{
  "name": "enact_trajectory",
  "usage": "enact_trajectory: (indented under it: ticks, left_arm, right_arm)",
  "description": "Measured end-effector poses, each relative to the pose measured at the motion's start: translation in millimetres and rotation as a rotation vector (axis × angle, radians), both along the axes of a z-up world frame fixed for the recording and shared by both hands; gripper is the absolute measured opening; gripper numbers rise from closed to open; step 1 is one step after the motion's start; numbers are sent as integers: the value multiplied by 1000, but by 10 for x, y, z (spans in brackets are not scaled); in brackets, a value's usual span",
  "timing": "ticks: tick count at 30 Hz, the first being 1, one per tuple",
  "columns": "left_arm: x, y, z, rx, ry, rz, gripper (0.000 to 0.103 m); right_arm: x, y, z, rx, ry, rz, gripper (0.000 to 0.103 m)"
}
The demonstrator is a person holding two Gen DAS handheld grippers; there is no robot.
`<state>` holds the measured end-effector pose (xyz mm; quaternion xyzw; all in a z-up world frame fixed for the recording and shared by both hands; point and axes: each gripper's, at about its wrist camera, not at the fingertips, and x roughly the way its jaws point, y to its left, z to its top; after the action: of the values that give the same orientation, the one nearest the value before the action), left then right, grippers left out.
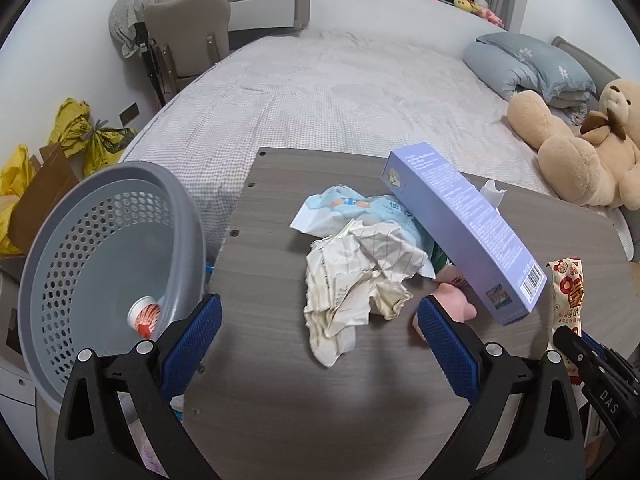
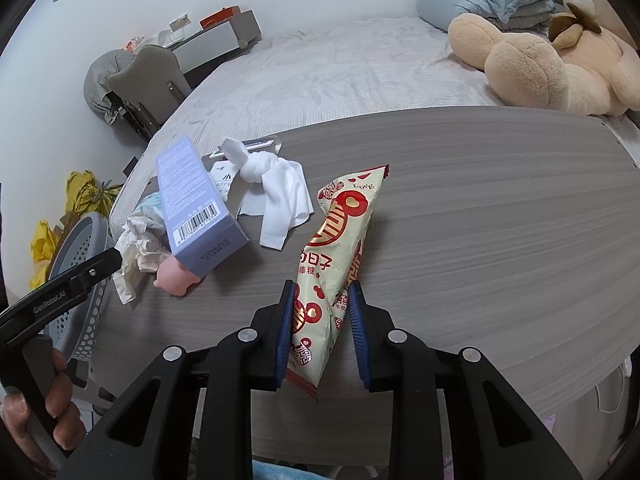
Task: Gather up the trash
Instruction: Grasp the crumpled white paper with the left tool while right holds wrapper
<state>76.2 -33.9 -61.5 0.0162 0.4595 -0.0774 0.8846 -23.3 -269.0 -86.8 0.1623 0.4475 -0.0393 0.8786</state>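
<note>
The right gripper (image 2: 322, 316) is clamped on the snack wrapper (image 2: 336, 264), whose long axis runs away from it over the table (image 2: 500, 220). The basket (image 1: 100, 240) lies far left, beside the open, empty left gripper (image 1: 320, 328).

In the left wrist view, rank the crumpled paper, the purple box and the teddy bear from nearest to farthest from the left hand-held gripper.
1. Crumpled paper: on the table just ahead of the left hand-held gripper, between its open fingers.
2. Purple box: tilted, farther ahead and to the right.
3. Teddy bear: on the bed beyond the table, far right.
</note>
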Motion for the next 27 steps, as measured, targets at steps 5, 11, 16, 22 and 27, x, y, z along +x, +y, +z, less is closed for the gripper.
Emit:
enact_trajectory:
  ticks: [5,11,16,22,27]
  left_arm:
    - [76,-123,-84,28,7,-11,97]
    - [207,-185,-216,45,28,-6,97]
    - [267,-183,-266,33,36,-12,96]
    - [272,-180,-305,22,58,-31,71]
    - [220,-142,-299,13,62,-38,60]
  right_arm:
    - [-15,-17,-9,-4,-2,-7,26]
    - [6,-32,-52,11,6,-16,26]
    - [37,-63,-73,22,10,-19,26]
    - [47,-69,-84,25,11,-18,26]
    - [48,-63,-69,21,6,-16,26]
